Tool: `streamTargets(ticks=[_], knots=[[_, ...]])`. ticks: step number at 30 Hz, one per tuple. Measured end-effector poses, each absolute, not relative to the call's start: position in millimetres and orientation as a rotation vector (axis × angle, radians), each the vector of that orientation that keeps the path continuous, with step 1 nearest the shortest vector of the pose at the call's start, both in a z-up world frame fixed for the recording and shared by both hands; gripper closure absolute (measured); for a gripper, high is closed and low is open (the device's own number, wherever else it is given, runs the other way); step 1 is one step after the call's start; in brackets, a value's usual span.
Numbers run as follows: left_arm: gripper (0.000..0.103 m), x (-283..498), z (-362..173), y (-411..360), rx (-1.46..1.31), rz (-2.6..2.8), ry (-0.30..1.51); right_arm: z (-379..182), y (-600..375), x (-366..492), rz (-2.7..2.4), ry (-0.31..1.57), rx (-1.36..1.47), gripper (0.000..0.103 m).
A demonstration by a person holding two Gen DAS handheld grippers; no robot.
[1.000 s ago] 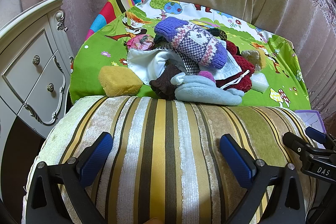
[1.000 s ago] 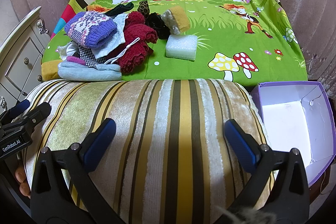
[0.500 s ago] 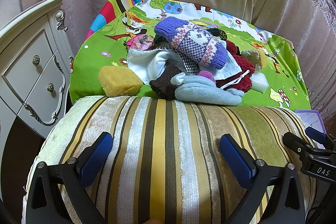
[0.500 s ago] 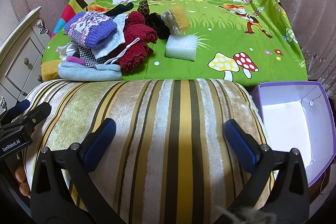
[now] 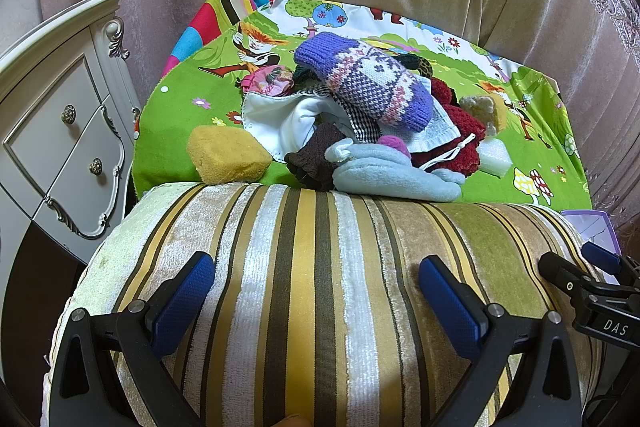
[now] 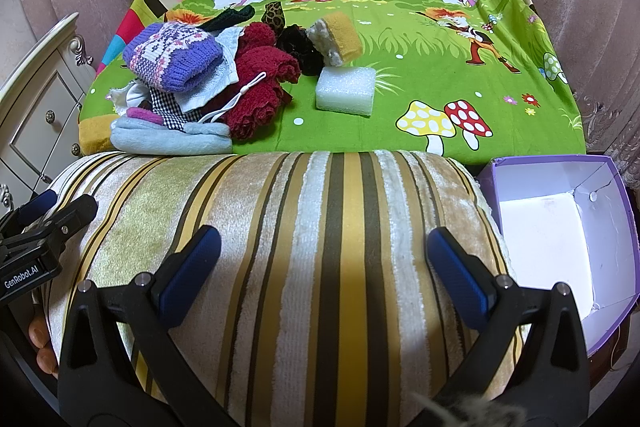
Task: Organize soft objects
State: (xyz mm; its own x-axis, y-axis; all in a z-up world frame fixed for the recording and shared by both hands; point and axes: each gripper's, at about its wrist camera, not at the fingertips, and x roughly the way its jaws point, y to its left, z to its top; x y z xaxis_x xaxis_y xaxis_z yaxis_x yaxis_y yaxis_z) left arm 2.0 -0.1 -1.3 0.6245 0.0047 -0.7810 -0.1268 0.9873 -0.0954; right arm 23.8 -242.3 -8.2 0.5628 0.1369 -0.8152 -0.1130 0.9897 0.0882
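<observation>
"GenRobot.AI" on left gripper [image 6: 48,215]; "DAS" on right gripper [image 5: 580,267]

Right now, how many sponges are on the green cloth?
3. A yellow sponge at the pile's left edge, a yellow-and-white sponge behind the pile's right side, and a white sponge in front of that one. The clothes pile could hide more.
</observation>
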Motion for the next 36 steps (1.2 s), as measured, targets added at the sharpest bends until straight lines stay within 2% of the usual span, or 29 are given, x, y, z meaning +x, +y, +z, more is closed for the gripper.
streamTargets(ticks=[11, 25, 27, 30, 36], knots=[[0.000, 2.7, -1.1, 1.4, -0.160, 0.073, 0.896, -7.9, -242.7, 21.8, 0.144, 0.937, 0.029, 0.000], [0.000, 11.8, 9.7, 29.0, -0.323, 0.037, 0.879, -7.4, -241.0, 23.8, 0.128, 0.939, 0.031, 0.000], [0.002, 19.9, 11.4, 35.7, -0.354, 0.028, 0.880, -7.5, -241.7, 25.4, 0.137, 0.952, 0.028, 0.000], [0.012, 34.2, 17.3, 39.4, -0.367, 0.014, 0.871, -8.4, -241.4, 30.8, 0.146, 0.976, 0.026, 0.000], [0.017, 74.6, 25.8, 33.9, -0.464, -0.087, 0.873, -5.2, -240.8, 42.8, 0.162, 1.009, 0.024, 0.000]])
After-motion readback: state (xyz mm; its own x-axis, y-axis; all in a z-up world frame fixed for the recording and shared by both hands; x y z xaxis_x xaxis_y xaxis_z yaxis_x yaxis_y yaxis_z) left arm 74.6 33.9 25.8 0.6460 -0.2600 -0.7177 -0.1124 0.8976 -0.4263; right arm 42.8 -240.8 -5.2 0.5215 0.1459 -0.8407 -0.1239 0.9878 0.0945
